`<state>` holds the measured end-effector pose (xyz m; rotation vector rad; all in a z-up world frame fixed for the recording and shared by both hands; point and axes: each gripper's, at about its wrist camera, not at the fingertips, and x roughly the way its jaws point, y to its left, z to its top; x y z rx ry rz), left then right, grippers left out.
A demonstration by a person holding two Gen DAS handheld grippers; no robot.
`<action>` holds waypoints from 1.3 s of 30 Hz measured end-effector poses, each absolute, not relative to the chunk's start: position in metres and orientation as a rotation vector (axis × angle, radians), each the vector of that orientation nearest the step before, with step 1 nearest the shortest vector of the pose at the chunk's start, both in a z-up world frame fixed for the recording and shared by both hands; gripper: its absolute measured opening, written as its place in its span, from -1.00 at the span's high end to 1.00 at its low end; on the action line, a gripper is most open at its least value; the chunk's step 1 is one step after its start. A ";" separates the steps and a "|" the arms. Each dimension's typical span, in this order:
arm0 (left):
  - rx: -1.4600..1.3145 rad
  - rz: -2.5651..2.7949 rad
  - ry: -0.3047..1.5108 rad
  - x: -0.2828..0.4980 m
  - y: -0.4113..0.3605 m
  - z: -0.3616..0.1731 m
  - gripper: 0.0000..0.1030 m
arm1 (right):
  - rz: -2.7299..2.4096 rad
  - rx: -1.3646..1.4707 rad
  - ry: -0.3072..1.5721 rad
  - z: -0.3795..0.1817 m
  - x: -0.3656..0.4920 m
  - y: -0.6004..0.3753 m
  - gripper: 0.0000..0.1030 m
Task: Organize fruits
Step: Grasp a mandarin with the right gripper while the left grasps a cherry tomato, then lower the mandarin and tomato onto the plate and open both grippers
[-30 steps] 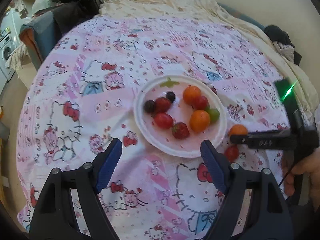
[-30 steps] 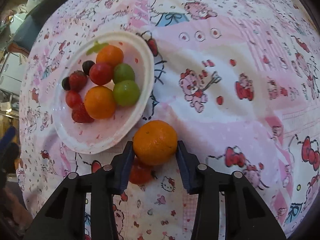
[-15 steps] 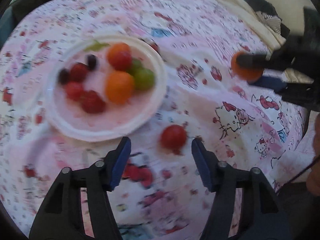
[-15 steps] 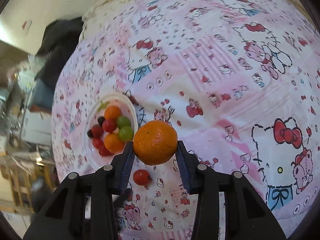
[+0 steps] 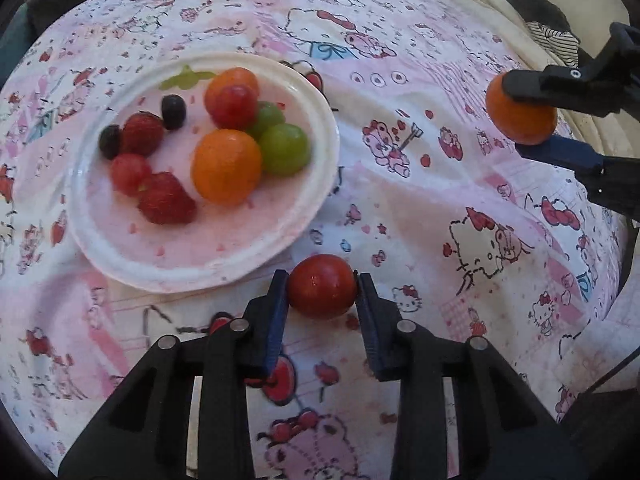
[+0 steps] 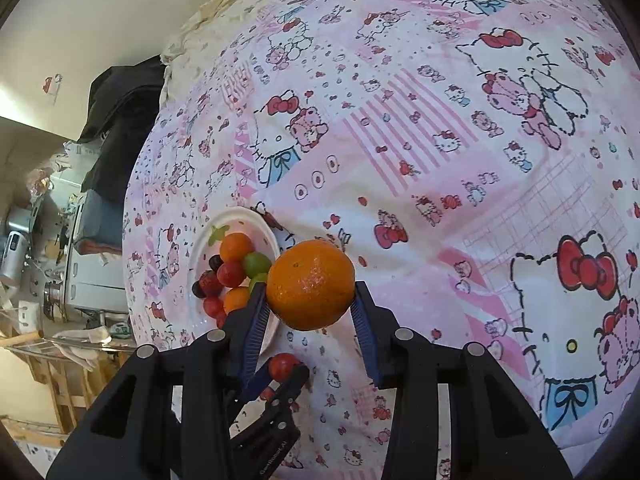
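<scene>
Nearly done: plate [image 5: 320, 184] already carries most fruit. Left tongs [image 5: 322, 286] pinch a red tomato [image 5: 321, 285] at the plate's 5 o'clock; right tongs [image 6: 310, 300] clamp an orange [image 6: 310, 284], aloft. Both remain to plate.

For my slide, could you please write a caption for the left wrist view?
Left gripper closes on a red tomato beside the fruit plate; right gripper holds an orange.

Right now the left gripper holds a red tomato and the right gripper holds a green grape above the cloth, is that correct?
Not quite. The right gripper holds an orange, not a green grape, as the right wrist view shows. The left gripper does hold the red tomato.
</scene>
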<state>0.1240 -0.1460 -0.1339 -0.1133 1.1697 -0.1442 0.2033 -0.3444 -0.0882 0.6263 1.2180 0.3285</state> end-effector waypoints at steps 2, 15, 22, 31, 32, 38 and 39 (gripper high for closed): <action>-0.105 -0.135 1.161 0.122 -0.140 -0.128 0.43 | 0.337 0.611 1.218 -0.087 0.203 -0.339 0.16; -0.073 -0.077 1.122 0.088 -0.095 -0.084 0.43 | 0.379 0.550 1.219 -0.079 0.197 -0.316 0.16; -0.094 0.003 1.064 0.073 -0.047 -0.055 0.43 | 0.406 0.504 1.224 -0.074 0.189 -0.297 0.16; -0.061 0.116 0.954 0.078 0.017 -0.013 0.43 | 0.484 0.443 1.141 -0.053 0.180 -0.269 0.16; -0.059 0.122 0.945 0.079 0.022 -0.009 0.43 | 0.496 0.439 1.127 -0.050 0.180 -0.266 0.16; -0.041 0.125 0.914 0.094 0.036 0.000 0.43 | 0.536 0.423 1.088 -0.044 0.179 -0.250 0.16; -0.036 0.121 0.911 0.098 0.036 0.000 0.43 | 0.542 0.420 1.084 -0.043 0.180 -0.248 0.16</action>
